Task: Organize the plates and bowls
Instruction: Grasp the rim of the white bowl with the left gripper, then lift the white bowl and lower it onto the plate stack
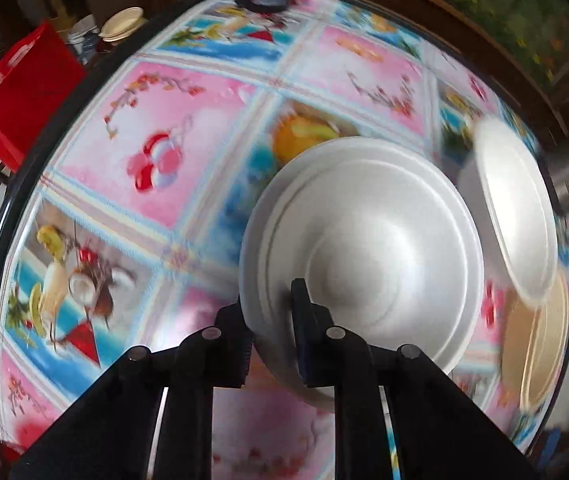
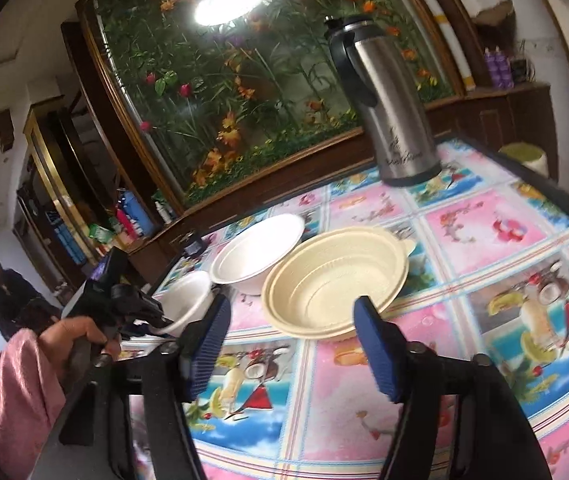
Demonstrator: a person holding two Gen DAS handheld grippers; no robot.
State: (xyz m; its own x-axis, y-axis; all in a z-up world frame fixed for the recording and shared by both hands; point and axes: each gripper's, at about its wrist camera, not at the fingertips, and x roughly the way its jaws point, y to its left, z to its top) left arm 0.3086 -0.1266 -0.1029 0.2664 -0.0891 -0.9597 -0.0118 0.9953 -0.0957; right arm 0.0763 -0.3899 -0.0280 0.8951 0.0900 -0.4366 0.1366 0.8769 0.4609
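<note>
**Three bowls on the worktop, one in the left fingers**

Three bowls show in the right wrist view. The small bowl [image 2: 188, 300] is clamped at its rim by the left gripper [image 2: 156, 312], mouth tilted, held left of the cream bowl [image 2: 336, 284]. The white bowl [image 2: 258, 254] sits mouth up, touching the cream bowl behind it on the worktop [image 2: 484, 240]. The right gripper [image 2: 292, 344] hovers just before the cream bowl, fingers apart. A flask [image 2: 388, 100] stands upright well behind the cream bowl.
</note>
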